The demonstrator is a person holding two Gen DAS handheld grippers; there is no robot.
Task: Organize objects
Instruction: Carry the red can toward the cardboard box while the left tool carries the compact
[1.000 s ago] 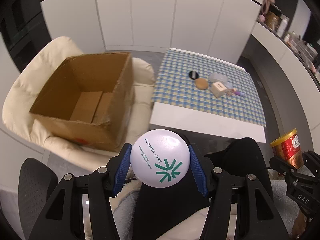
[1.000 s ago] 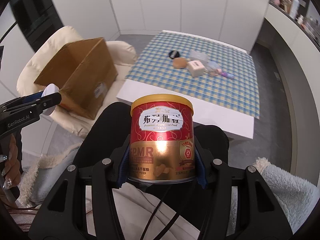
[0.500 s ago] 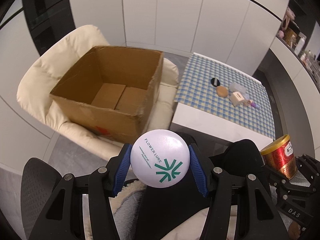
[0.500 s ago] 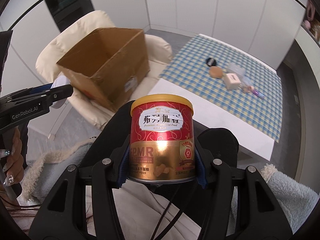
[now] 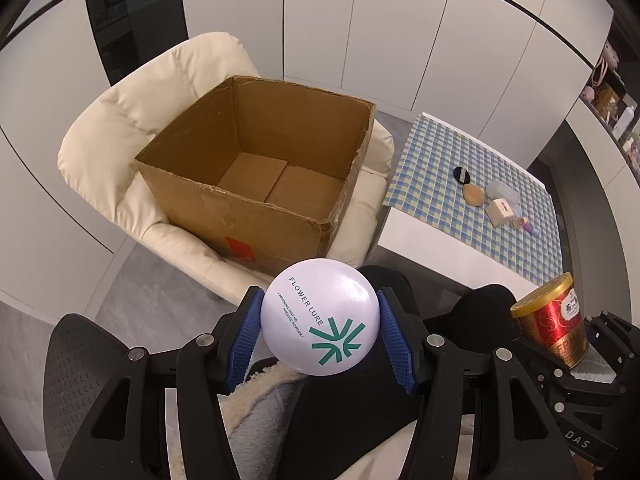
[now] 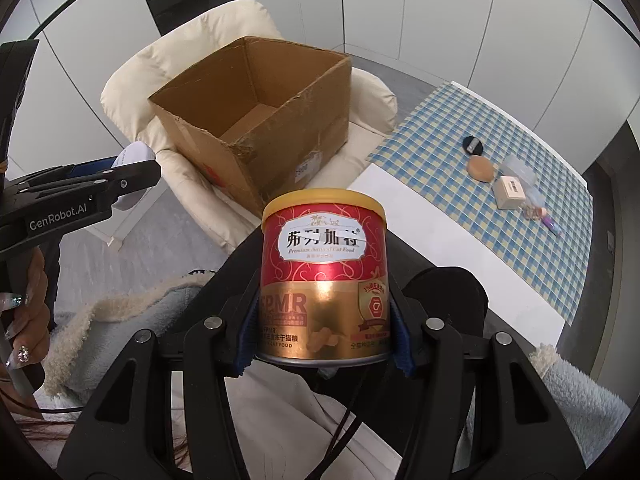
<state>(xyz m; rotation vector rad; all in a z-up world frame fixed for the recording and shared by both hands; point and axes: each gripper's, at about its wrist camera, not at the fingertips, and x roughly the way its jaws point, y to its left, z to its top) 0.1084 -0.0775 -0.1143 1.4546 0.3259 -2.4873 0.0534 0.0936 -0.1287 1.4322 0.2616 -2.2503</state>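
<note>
Left wrist view: the left gripper (image 5: 319,334) pinches one white compact (image 5: 319,316) at lower centre. One open cardboard box (image 5: 256,216) sits on one cream armchair (image 5: 120,140); it has drifted toward frame centre.

Right wrist view: the right gripper (image 6: 322,338) clamps one red can (image 6: 324,284). One checked table (image 6: 460,216) now lies further right.

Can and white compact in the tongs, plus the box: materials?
Can: looks like metal, glossy red and gold print with glare; the yellow lid is probably plastic. White compact: smooth glossy shell, likely plastic, with a soft sheen and printed lettering. Box: matte brown corrugated cardboard, with frayed, dented rims.
</note>
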